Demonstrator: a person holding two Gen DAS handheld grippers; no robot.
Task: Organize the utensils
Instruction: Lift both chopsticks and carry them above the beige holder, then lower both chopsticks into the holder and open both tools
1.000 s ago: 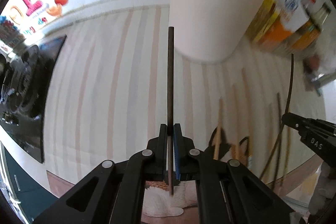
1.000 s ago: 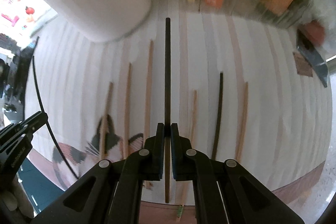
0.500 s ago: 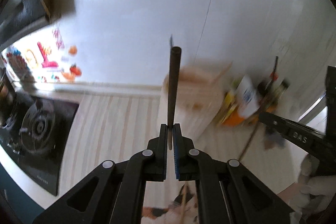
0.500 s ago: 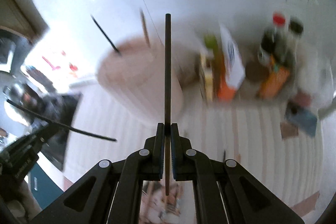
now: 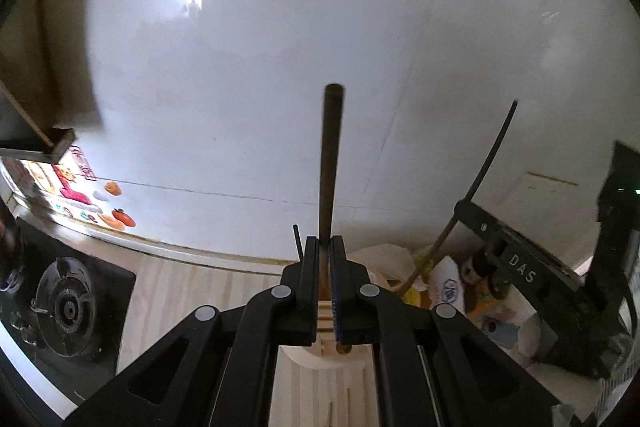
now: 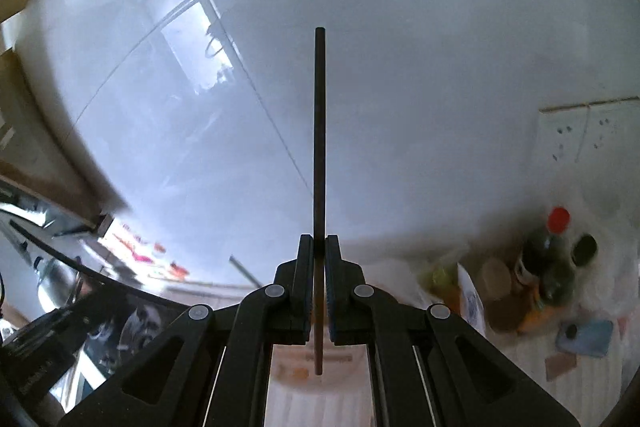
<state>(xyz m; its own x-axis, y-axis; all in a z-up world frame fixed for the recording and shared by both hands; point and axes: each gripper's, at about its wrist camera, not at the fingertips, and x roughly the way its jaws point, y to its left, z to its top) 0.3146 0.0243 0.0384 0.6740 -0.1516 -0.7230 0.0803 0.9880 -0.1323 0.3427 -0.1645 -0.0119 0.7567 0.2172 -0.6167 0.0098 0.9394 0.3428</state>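
Observation:
My left gripper [image 5: 325, 247] is shut on a dark brown chopstick [image 5: 330, 163] that points upright toward the white wall. My right gripper [image 6: 319, 247] is shut on a thin dark chopstick [image 6: 319, 131], also upright. The right gripper also shows in the left wrist view [image 5: 460, 211], its chopstick [image 5: 490, 155] leaning up to the right. The pale round utensil holder [image 5: 308, 359] sits just below my left gripper's fingers, mostly hidden; its rim shows below the right gripper [image 6: 340, 367]. A dark stick [image 5: 297, 241] stands in it.
A black gas stove [image 5: 68, 307] is at the left on the striped counter [image 5: 192, 291]. Bottles and jars [image 6: 548, 267] stand at the right by the wall, with packets [image 5: 448, 291] and a blue phone [image 6: 588, 337]. A white tiled wall [image 5: 280, 67] fills the background.
Both grippers have lifted their chopsticks off the striped mat and tilted them upright, so the views swung from the counter up to the wall. The holder now lies beneath the fingers.

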